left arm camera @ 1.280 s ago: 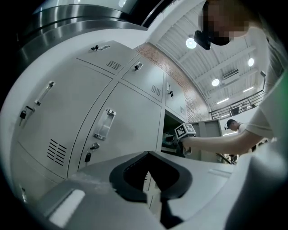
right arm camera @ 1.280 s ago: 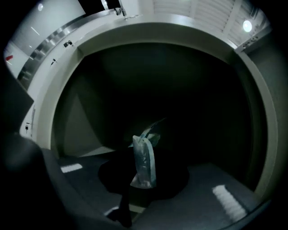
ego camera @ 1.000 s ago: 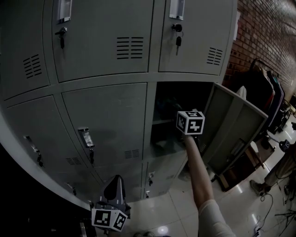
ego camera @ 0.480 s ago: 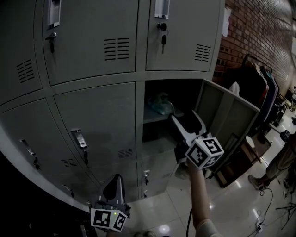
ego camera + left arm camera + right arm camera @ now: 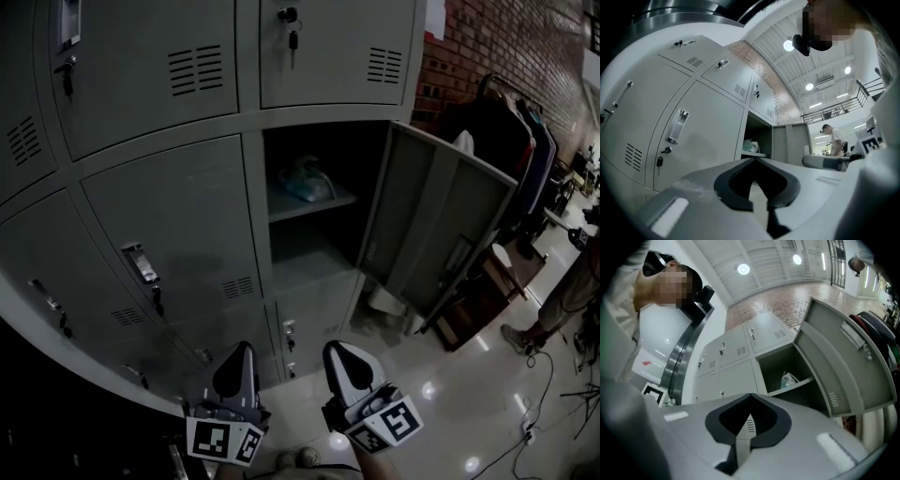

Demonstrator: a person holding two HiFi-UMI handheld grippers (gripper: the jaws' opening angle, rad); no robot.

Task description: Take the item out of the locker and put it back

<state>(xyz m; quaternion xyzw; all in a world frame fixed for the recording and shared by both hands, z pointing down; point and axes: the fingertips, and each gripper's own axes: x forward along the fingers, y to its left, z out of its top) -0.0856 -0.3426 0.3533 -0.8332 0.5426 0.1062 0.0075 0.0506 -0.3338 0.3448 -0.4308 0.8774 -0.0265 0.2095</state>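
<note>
The item, a crumpled pale plastic bag point(image 5: 305, 182), lies on the upper shelf of the open locker point(image 5: 281, 244). It also shows in the left gripper view point(image 5: 751, 146) and the right gripper view point(image 5: 789, 379). The locker door point(image 5: 441, 230) stands swung out to the right. My right gripper point(image 5: 336, 348) is low in the head view, well back from the locker. Its jaws have just been closing and now meet with nothing between them point(image 5: 751, 395). My left gripper point(image 5: 242, 347) sits beside it, shut and empty point(image 5: 753, 160).
Shut locker doors with handles and keys point(image 5: 141, 267) fill the left and top. A brick wall point(image 5: 487, 42) and a clothes rack point(image 5: 525, 141) stand at the right. A person point(image 5: 562, 300) and cables point(image 5: 553, 412) are on the glossy floor at right.
The right gripper came back out of the open locker and dropped to the bottom of the view beside the left one, its jaws now together. The bag stays on the shelf.
</note>
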